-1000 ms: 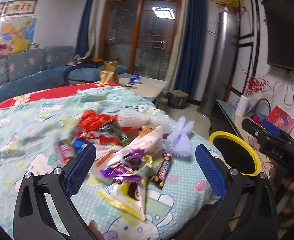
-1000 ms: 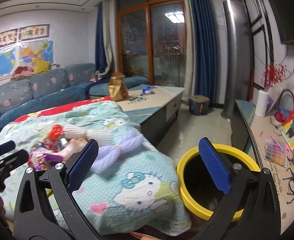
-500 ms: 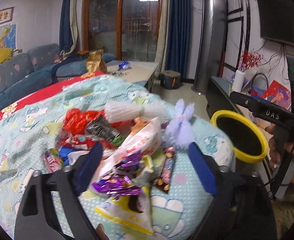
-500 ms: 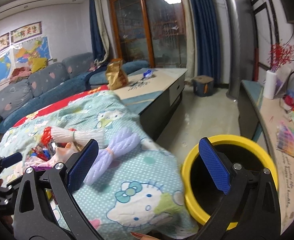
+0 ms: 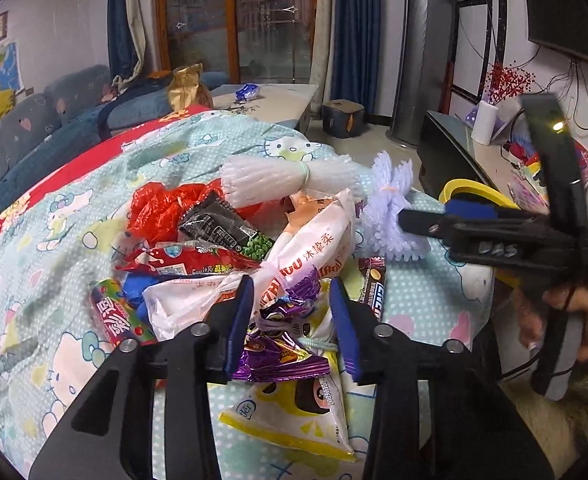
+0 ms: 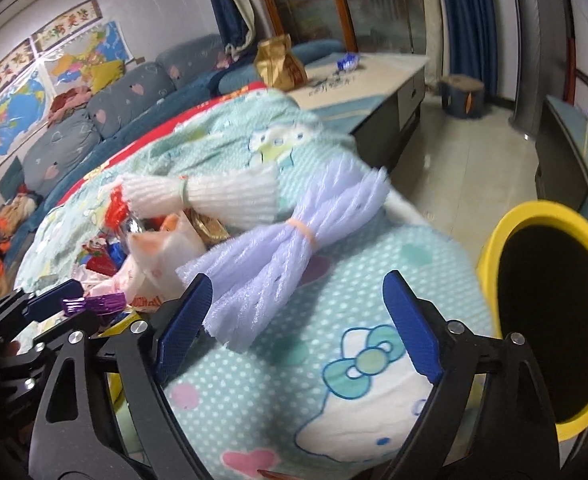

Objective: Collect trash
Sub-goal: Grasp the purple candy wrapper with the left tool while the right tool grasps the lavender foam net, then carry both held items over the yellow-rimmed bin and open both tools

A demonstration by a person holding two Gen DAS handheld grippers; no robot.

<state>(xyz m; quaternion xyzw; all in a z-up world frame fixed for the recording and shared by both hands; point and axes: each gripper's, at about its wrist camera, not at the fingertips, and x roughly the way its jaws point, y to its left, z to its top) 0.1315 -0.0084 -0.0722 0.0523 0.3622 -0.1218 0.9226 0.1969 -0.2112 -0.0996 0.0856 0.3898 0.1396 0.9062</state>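
A pile of snack wrappers [image 5: 230, 248] lies on a Hello Kitty blanket [image 5: 54, 240]. My left gripper [image 5: 290, 312] has its jaws half closed around a purple foil wrapper [image 5: 282, 344], not clamped on it. A yellow packet [image 5: 294, 404] lies under it. A white foam net [image 5: 278, 180] and a lilac foam net [image 6: 270, 264] lie at the far side of the pile. My right gripper [image 6: 294, 312] is open, its left finger beside the lilac net. It shows in the left wrist view [image 5: 453, 220] too. The yellow bin [image 6: 549, 320] stands to the right.
A coffee table [image 6: 373, 76] with a gold bag [image 6: 278, 60] stands beyond the blanket. A blue sofa [image 6: 126, 100] runs along the left. A low TV cabinet [image 5: 453, 148] with a white vase is at the right. Tiled floor lies between them.
My left gripper has moved down onto the pile and narrowed its jaws around the purple wrapper. My right gripper has moved left and forward, up to the lilac foam net.
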